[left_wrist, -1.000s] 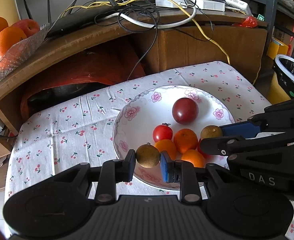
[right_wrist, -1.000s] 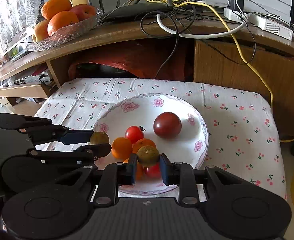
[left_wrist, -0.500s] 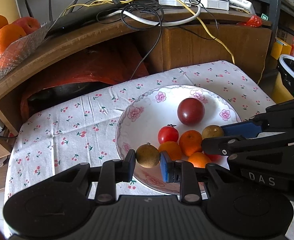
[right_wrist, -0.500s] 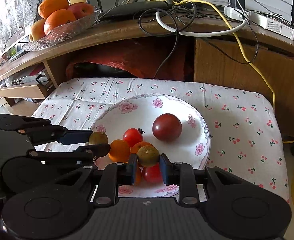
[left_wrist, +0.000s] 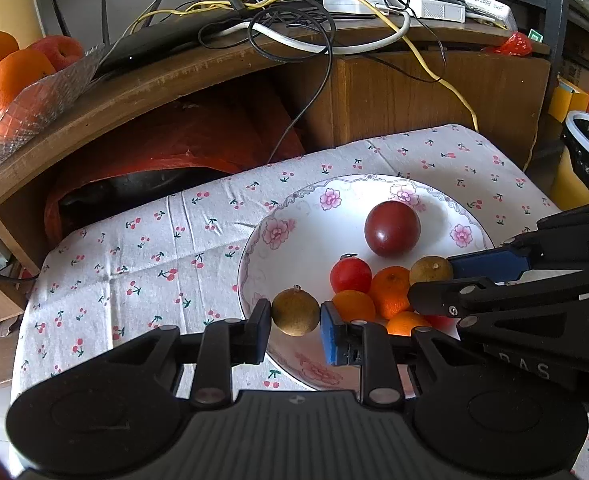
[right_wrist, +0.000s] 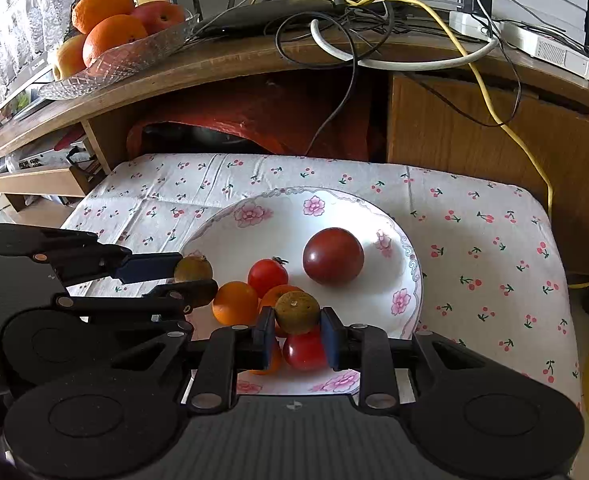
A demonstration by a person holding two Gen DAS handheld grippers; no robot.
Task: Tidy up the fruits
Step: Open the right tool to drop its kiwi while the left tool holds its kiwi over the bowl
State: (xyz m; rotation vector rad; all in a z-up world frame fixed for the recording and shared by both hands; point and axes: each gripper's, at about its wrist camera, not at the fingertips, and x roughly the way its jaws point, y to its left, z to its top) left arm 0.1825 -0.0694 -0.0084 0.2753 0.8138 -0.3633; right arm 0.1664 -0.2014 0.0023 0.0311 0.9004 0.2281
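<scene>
Nearest to me, both tools are loaded. My left gripper (left_wrist: 295,318) is closed on a brown longan (left_wrist: 295,312), held above the near-left rim of the plate (left_wrist: 294,232). My right gripper (right_wrist: 297,322) pinches a second brown longan (right_wrist: 297,312), held over the near edge of the fruit pile. In the right wrist view the left tool's fingers lie across the plate's left rim; in the left wrist view the right tool reaches in from the right. The two tools sit close together, side by side.

Beneath and just beyond the fingers, a cluster at the near part of the plate. Count, as far as I can tell:
- small orange citrus: three (left_wrist: 392,290)
- small red tomatoes: two, one with a stem (right_wrist: 267,278), one low under my right fingers (right_wrist: 304,350)
- large dark red fruit: one (right_wrist: 333,256), apart from the cluster, toward the far right of the plate
- longans: two, both in my grip

The plate stands on a cherry-print cloth (right_wrist: 474,240), its far-left part bare.

The fruits are round, so no long axis matters. Judgement: both longans hang directly above the plate, so the coming move is simply downward. The left one sits nearer bare porcelain; the right one is over stacked fruit and might roll off.

Farthest back, a glass bowl (right_wrist: 134,56) on the wooden shelf holds larger oranges and apples.
</scene>
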